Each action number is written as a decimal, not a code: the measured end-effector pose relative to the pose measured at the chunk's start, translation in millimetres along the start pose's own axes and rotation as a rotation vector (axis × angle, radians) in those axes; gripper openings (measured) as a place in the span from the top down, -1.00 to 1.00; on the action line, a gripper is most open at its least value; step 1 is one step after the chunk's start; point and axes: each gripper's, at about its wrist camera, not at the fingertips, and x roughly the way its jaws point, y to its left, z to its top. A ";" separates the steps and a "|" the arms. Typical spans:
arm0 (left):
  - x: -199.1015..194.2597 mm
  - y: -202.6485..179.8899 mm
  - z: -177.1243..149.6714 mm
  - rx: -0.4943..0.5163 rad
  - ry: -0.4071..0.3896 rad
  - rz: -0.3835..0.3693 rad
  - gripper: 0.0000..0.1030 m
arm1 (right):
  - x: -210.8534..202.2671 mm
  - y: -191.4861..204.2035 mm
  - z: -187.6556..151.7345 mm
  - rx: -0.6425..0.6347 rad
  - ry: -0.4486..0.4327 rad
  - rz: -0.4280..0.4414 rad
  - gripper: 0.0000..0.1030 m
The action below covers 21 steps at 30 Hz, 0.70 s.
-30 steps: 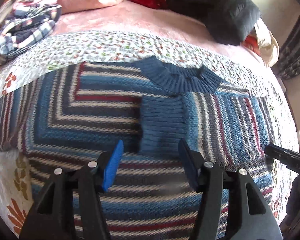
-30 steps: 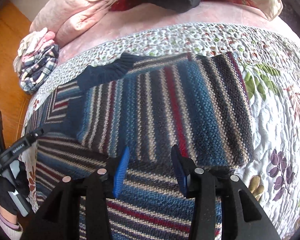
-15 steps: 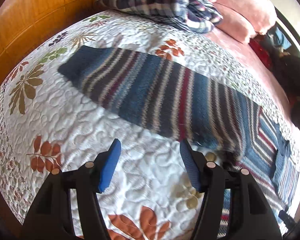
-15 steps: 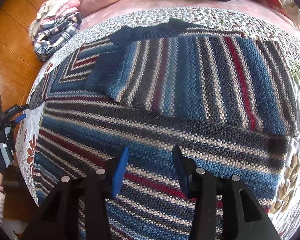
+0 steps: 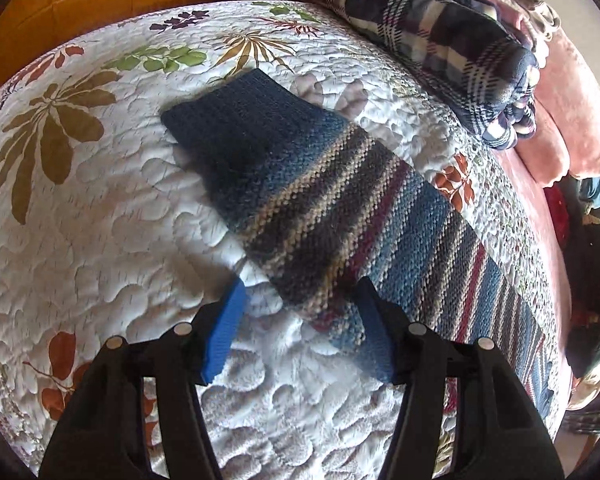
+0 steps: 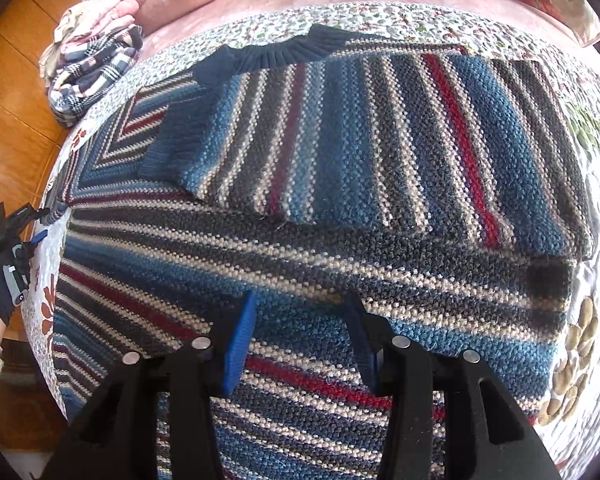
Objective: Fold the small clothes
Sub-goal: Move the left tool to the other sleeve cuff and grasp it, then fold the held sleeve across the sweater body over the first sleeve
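Striped knit sweater (image 6: 340,184) is spread flat on the quilted bedspread (image 5: 100,216), w/ leaf and flower prints on white. One sleeve is already folded in across the chest, its dark blue cuff (image 6: 172,148) lying just below the ribbed collar (image 6: 276,54), which sits at the far edge.

The other sleeve (image 5: 340,216) is laid out straight on the quilt, running from near right to far left in the left wrist view. Its dark blue cuff end is the far-left bit, stripes in blue, grey, cream and red after that.

Left gripper (image 5: 300,320) hangs right over the near edge of that sleeve, jaws spread wide, nothing between them. Right finger is over the knit, left one over bare quilt. Can't tell if the tips actually touch the fabric.

Right gripper (image 6: 300,336) is over the lower body of the sweater, jaws also wide apart, empty, blue pads (image 6: 238,344) showing.

Other stuff: plaid clothes pile (image 5: 452,48) at the far right of the bed by a pink blanket (image 5: 572,128), wood floor (image 6: 16,92) on the left. Gloved hand (image 6: 8,280) w/ the left tool visible at the left edge of the right wrist view.
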 end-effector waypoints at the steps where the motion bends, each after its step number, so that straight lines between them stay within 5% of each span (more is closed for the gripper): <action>1: 1.1 -1.0 1.4 0.001 -0.001 0.005 -0.10 | -0.2 -0.7 -0.5 0.001 0.000 -0.002 0.11; 3: 3.0 -2.9 4.1 0.007 -0.009 0.014 -0.08 | -0.7 -2.1 -1.5 0.007 0.000 -0.003 0.11; 11: 0.0 -4.1 15.6 0.013 -0.020 0.017 0.71 | -2.4 -5.6 -3.0 0.015 0.001 -0.012 0.11; 21: -54.6 -57.4 7.9 0.126 -0.123 -0.121 0.81 | -8.8 -10.7 -6.2 0.032 -0.006 -0.010 0.11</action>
